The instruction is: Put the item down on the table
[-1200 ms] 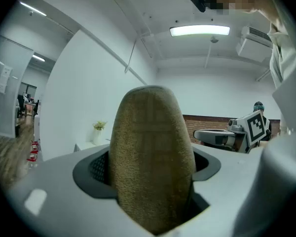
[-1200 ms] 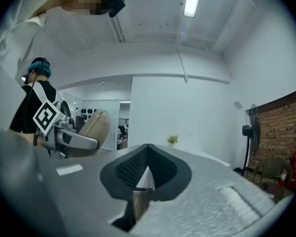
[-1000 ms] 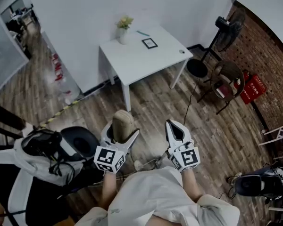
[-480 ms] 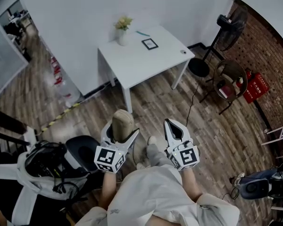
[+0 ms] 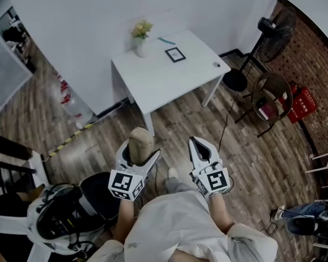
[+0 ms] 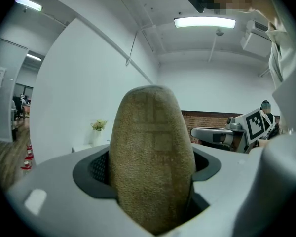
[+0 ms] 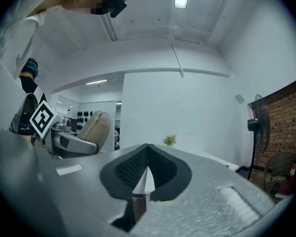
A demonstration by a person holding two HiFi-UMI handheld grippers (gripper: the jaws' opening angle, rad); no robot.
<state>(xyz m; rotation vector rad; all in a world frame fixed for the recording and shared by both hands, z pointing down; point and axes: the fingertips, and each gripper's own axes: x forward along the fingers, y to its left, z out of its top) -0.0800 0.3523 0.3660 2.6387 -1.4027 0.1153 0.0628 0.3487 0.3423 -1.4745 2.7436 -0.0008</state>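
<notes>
My left gripper (image 5: 136, 149) is shut on a tan, rough-textured oval item (image 5: 140, 143), which stands upright between the jaws and fills the middle of the left gripper view (image 6: 153, 157). My right gripper (image 5: 199, 146) is shut with nothing in it; its black pads (image 7: 138, 169) meet in the right gripper view. Both grippers hang in front of my body, above the wooden floor. The white table (image 5: 164, 75) stands ahead against the white wall, a good way beyond the grippers.
On the table are a small vase of flowers (image 5: 141, 36), a framed picture (image 5: 175, 54) and a small round object (image 5: 217, 65). A fan (image 5: 273, 29), a round chair (image 5: 268, 100) and a red case (image 5: 302, 103) stand right. A black chair with gear (image 5: 71, 212) is at lower left.
I have walked forward: the table has come closer and the chair at the left has slid down and back. Both grippers keep their pose, with the item still held.
</notes>
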